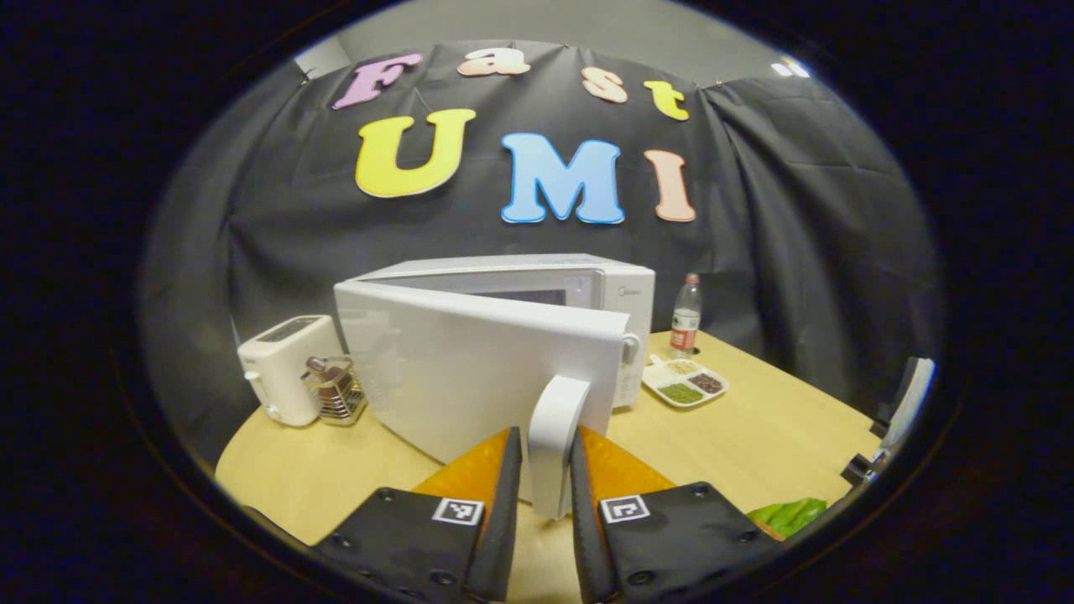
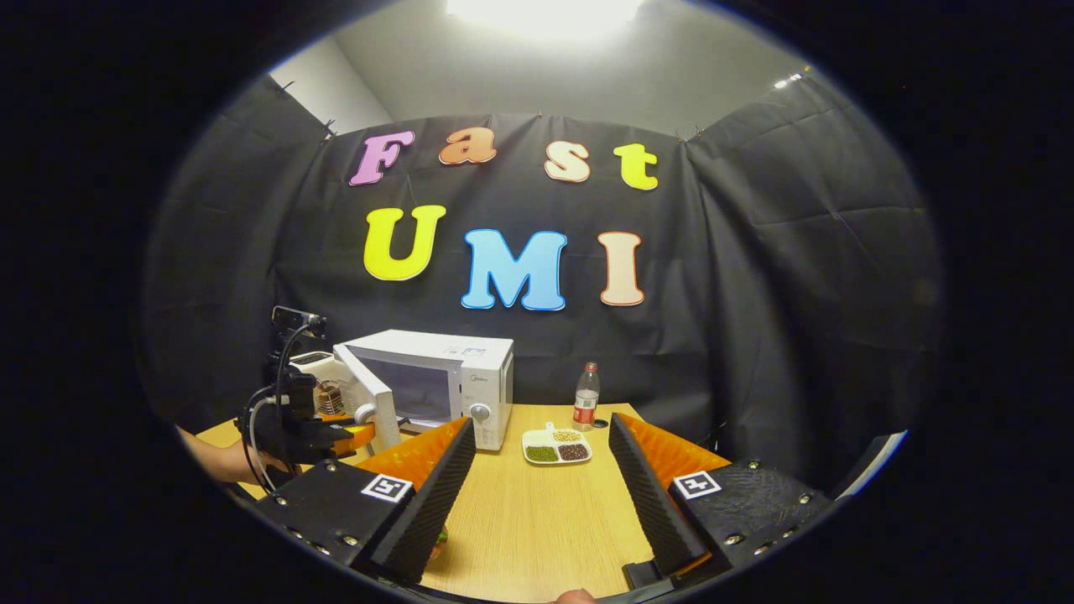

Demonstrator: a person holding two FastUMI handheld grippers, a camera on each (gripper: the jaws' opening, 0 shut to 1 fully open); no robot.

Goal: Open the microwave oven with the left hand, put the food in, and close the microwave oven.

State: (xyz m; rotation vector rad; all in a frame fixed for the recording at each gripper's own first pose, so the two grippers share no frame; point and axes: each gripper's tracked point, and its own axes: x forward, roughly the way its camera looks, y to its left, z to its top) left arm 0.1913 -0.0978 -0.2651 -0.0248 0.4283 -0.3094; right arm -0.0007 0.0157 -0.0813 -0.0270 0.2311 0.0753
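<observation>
The white box-shaped microwave oven point(image 2: 436, 377) is sitting at the far left of the pale wooden table point(image 2: 537, 512), its door point(image 1: 478, 369) partly swung out. I am clamping my left gripper point(image 1: 545, 470) on the white upright door handle point(image 1: 555, 436), both fingers pressing its sides. I should be pulling along the hinge's arc, keeping the grip square. My right gripper point(image 2: 537, 478) is hanging wide open, carrying nothing, over the near table, the white divided food tray point(image 2: 556, 446) lying beyond it.

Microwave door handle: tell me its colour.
White, like the door; the left gripper view shows the handle best, between the left gripper fingers.
</observation>
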